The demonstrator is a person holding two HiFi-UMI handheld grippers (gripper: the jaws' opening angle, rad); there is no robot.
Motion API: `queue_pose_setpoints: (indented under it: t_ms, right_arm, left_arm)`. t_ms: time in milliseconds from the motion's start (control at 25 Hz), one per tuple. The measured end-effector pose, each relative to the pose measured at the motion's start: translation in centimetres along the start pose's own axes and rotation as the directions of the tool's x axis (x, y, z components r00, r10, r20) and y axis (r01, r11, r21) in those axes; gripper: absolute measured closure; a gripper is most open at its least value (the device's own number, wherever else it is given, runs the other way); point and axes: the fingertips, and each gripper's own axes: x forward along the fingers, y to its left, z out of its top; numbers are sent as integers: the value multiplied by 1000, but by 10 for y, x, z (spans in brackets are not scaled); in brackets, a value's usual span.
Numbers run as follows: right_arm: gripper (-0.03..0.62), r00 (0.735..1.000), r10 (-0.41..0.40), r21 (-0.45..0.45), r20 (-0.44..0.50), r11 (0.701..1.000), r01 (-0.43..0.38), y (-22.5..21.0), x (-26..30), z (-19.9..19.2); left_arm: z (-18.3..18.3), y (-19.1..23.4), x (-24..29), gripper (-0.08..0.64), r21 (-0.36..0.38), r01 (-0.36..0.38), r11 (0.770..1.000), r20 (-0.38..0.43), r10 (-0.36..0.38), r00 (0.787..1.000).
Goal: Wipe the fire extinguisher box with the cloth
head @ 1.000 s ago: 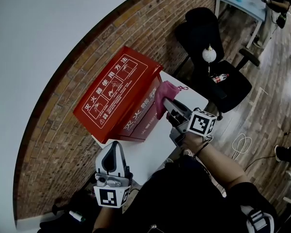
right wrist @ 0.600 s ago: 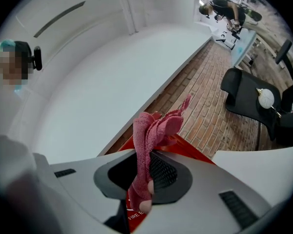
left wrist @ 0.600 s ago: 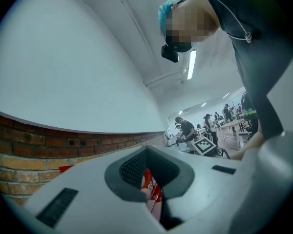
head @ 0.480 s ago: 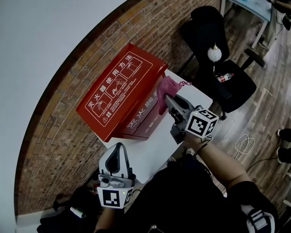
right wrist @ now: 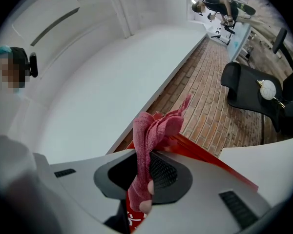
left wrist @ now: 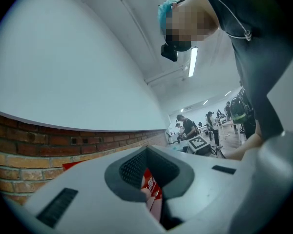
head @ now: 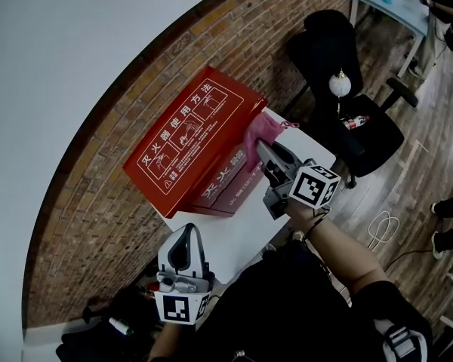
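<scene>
Box: red fire extinguisher box (head: 189, 138) on white tabletop (head: 234, 236); lid reads "灭火器使用方法".
Cloth: pink cloth (head: 258, 133) against the box's right front end.
Right gripper (head: 263, 151): jaws clamped on cloth.
Left gripper (head: 184, 236): jaws closed, empty, apart from the box.

Your L gripper (left wrist: 146, 196): jaws closed tip to tip, nothing between them. Thru the gap behind the tips you get a slice of the red fire extinguisher box (left wrist: 151, 184) w/ white print. A brick wall (left wrist: 34, 152) runs low on the left, w/ a plain white wall (left wrist: 73, 72) above it. Your dark top (left wrist: 263, 43) fills the near right side. Far right, past the jaws, there's a marker cube (left wrist: 198, 143). Beyond it, ppl (left wrist: 188, 126) stand in the far room under a ceiling light (left wrist: 193, 62).
</scene>
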Motion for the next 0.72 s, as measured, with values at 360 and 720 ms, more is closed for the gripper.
queue_pose_setpoints:
  t_ms: [360,720]
  right_arm:
    - [518,1000,-17,108,23,994,15,-18,12,0]
    - [518,996,-91,186,0,978,90,-55,12,-11]
  left_arm:
    - [-3,1,-6,526,3,-21,1000,-17,21,1000]
    - [-9,6,-8,526,-1,-41,999,-35,41,999]
